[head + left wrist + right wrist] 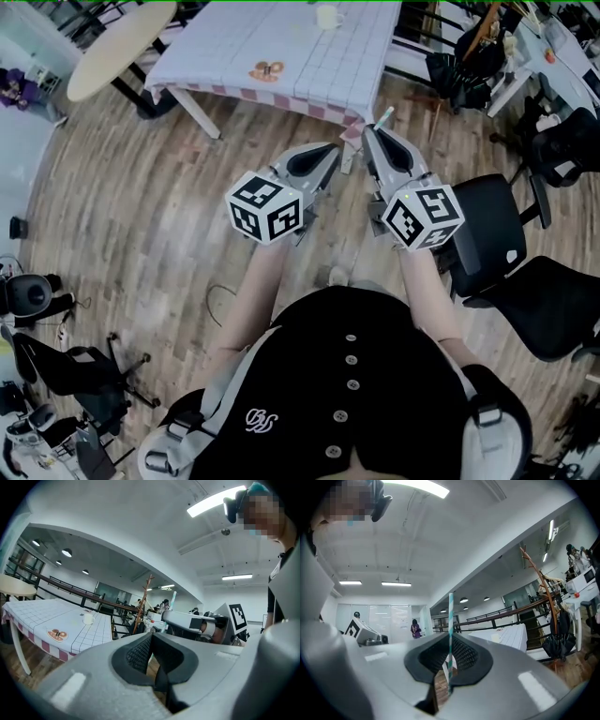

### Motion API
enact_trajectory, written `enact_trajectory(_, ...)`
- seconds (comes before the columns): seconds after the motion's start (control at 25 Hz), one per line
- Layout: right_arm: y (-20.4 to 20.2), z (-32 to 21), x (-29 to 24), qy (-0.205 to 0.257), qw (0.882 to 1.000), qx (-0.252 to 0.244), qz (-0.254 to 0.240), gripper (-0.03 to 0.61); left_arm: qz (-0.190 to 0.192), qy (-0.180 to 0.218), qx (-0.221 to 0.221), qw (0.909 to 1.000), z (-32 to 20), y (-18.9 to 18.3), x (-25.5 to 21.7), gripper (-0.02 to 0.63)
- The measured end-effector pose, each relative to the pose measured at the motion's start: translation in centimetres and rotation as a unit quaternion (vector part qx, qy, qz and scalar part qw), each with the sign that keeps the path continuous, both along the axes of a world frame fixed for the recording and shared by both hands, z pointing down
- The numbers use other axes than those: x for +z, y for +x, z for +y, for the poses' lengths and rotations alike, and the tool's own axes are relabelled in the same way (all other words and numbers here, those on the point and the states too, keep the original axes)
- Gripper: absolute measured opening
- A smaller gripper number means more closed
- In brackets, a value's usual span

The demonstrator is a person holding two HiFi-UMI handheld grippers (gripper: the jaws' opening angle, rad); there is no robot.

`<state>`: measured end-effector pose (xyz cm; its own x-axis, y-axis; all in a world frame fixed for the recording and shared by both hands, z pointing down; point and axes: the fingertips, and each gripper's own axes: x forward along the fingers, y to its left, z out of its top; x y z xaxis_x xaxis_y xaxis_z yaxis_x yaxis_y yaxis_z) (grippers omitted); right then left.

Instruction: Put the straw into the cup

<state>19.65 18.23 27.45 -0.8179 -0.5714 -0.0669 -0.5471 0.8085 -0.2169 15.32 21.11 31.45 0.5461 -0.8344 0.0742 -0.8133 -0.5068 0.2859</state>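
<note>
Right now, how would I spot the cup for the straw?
Find the table with the white gridded cloth, ahead of the person. The cup stands near its far edge. It is small, pale and upright, unlike the flat brown item lying closer.

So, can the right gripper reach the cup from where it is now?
Probably not yet. The right gripper, shut on the straw, hangs about at the near corner of the table, and the cup sits far across it. Nothing blocks the way.
</note>
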Motion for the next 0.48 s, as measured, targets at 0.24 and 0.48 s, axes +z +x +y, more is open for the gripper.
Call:
enact_trajectory(0.24,-0.1,-3.6,1.2,-0.011,1.0,-0.002,0.003,0.017,0.014,-0.002,-0.014,0.9998,-3.3,-0.5,0.4,-0.002)
enact_trajectory(0.48,0.5,-5.7,2.4,-0.029,1.0,0.006,0.006,0.017,0.021,-0.018,-0.025,0.9993,-4.4,-0.9,1.7,-0.002)
